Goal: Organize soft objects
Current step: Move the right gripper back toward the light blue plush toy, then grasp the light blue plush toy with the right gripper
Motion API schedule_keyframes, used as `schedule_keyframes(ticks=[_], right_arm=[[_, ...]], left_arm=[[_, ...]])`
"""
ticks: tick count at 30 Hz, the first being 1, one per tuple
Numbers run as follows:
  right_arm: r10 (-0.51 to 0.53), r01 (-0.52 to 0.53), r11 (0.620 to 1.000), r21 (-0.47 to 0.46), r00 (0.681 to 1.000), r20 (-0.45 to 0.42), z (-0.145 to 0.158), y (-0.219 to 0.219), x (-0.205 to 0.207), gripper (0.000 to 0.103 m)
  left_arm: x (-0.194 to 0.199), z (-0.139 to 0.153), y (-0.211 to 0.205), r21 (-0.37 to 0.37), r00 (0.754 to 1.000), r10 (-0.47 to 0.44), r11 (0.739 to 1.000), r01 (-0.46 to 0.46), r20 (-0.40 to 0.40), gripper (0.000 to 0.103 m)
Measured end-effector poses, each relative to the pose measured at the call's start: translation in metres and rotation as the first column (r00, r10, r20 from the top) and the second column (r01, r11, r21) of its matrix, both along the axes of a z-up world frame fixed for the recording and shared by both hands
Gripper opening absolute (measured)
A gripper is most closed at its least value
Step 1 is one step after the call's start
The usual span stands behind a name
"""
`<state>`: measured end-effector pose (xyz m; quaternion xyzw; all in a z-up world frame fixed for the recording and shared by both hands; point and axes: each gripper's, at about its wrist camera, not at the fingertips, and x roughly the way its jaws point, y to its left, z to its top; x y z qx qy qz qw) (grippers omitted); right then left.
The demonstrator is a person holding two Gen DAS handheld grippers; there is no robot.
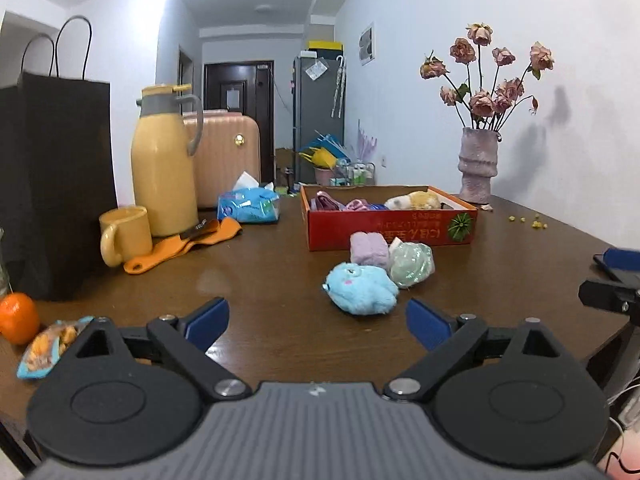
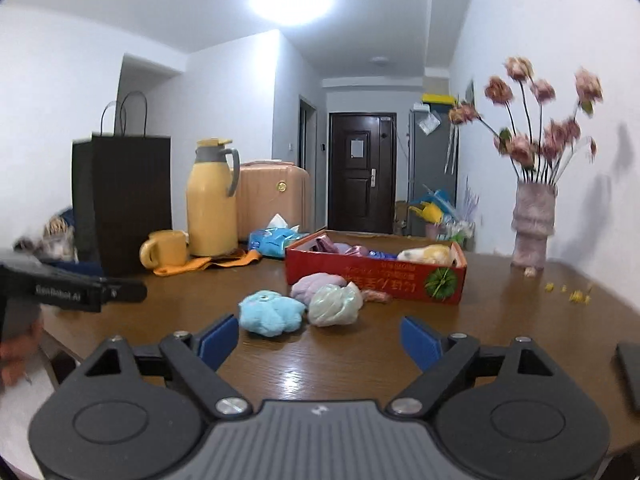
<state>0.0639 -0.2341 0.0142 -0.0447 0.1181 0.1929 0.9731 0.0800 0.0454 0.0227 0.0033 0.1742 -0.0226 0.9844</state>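
A light blue plush toy (image 1: 362, 290) (image 2: 272, 314) lies on the brown table (image 1: 280, 280), in front of a lilac soft bundle (image 1: 369, 247) (image 2: 318, 284) and a pale green soft bundle (image 1: 412, 264) (image 2: 335, 306). Behind them stands a red cardboard box (image 1: 390, 228) (image 2: 376, 278) holding several soft items. A small pink soft piece (image 2: 377, 297) lies against the box front. My left gripper (image 1: 316, 322) is open and empty, short of the blue plush. My right gripper (image 2: 320, 338) is open and empty, just short of the soft things.
At the left stand a black paper bag (image 1: 56, 184), a yellow thermos (image 1: 164, 164), a yellow mug (image 1: 124, 234), an orange cloth (image 1: 188, 246) and a tissue pack (image 1: 248, 204). An orange (image 1: 18, 318) and a snack packet (image 1: 48, 346) lie near left. A vase of dried roses (image 1: 478, 164) stands back right.
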Motion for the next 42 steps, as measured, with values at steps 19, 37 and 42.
schedule_keyframes(ticks=[19, 37, 42], right_arm=[[0.106, -0.053, 0.982, 0.182, 0.950, -0.294, -0.030, 0.049, 0.144, 0.051], [0.223, 0.005, 0.911, 0.413, 0.835, -0.502, -0.076, 0.076, 0.241, 0.036], [0.190, 0.016, 0.930, 0.367, 0.834, -0.517, -0.068, 0.054, 0.201, 0.028]], left_arm=[[0.119, -0.032, 0.011, -0.107, 0.990, -0.021, 0.994, 0.006, -0.139, 0.075], [0.192, -0.062, 0.028, -0.399, 0.932, -0.235, 0.910, 0.110, -0.277, 0.035], [0.166, -0.061, 0.009, -0.441, 0.912, -0.290, 0.886, 0.142, -0.289, 0.035]])
